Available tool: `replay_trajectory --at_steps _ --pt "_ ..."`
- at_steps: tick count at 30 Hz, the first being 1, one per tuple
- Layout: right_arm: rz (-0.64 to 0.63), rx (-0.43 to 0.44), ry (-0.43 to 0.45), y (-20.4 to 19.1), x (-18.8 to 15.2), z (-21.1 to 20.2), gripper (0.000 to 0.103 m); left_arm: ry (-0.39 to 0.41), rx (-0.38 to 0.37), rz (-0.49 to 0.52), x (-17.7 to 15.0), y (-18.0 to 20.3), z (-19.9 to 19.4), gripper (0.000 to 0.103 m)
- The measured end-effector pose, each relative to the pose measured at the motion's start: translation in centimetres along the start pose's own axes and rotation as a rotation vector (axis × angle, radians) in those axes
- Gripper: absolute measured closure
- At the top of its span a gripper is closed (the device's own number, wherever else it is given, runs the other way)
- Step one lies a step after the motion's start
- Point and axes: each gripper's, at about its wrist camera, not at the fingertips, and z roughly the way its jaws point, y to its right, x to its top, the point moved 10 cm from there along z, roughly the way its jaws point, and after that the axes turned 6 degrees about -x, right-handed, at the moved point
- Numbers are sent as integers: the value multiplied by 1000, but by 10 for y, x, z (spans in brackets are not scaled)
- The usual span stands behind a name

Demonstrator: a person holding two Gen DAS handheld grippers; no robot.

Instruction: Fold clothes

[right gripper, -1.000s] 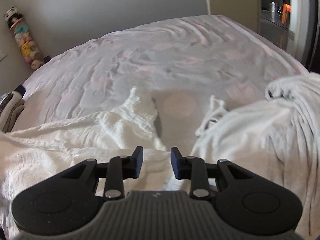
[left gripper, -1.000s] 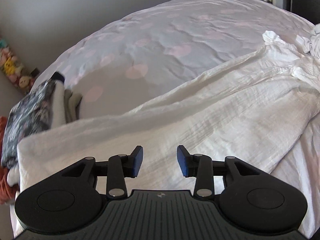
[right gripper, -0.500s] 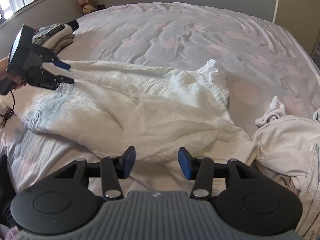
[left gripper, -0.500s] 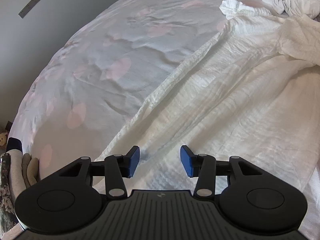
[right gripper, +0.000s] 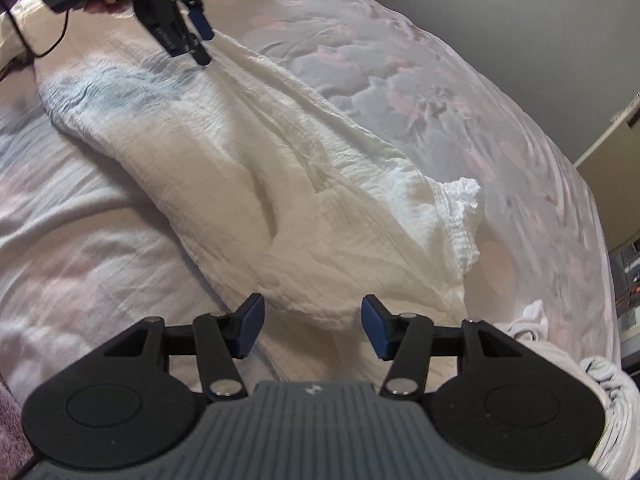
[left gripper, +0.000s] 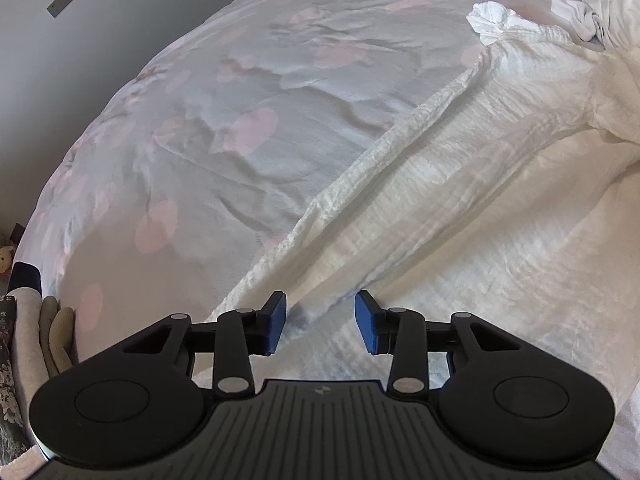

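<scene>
Now, at the far left of the bed (left gripper: 240,80) a small stack of folded clothes (left gripper: 24,340) lies at the edge. Next to it the left tongs (left gripper: 320,322) hang over one end of a long white crinkled garment (left gripper: 460,184); their blue pads are closing, with a raised fold of the cloth between them, not pressed. The garment lies stretched across the flowered bedcover. Over its other end the right tongs (right gripper: 312,326) stand open, nothing between the pads. Further right, a heap of pale laundry (right gripper: 612,392) waits.
</scene>
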Motion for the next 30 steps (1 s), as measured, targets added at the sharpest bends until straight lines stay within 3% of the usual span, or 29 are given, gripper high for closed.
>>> replay_trajectory --at_steps 1,3,6,9,14,21,26,30 --pt "-20 -5 -3 -3 1 2 59 -4 0 -3 0 -1 1 69" --pt "-27 -3 -13 -5 3 6 93 -14 -7 -12 0 -2 2 72" --pt "44 -13 5 11 12 3 95 -22 -21 -30 1 -3 3 93" --pt "118 -46 33 38 25 -3 95 -15 -22 -52 6 -6 3 101" --pt "182 -178 76 103 56 -2 96 45 22 -104 26 -21 -4 102" --pt "318 -261 49 173 83 54 96 61 40 -209 44 -41 10 102" --pt "404 -284 7 194 80 101 96 40 35 -240 43 -43 27 101" --pt "450 -259 -25 194 77 125 95 36 22 -240 34 -37 31 90"
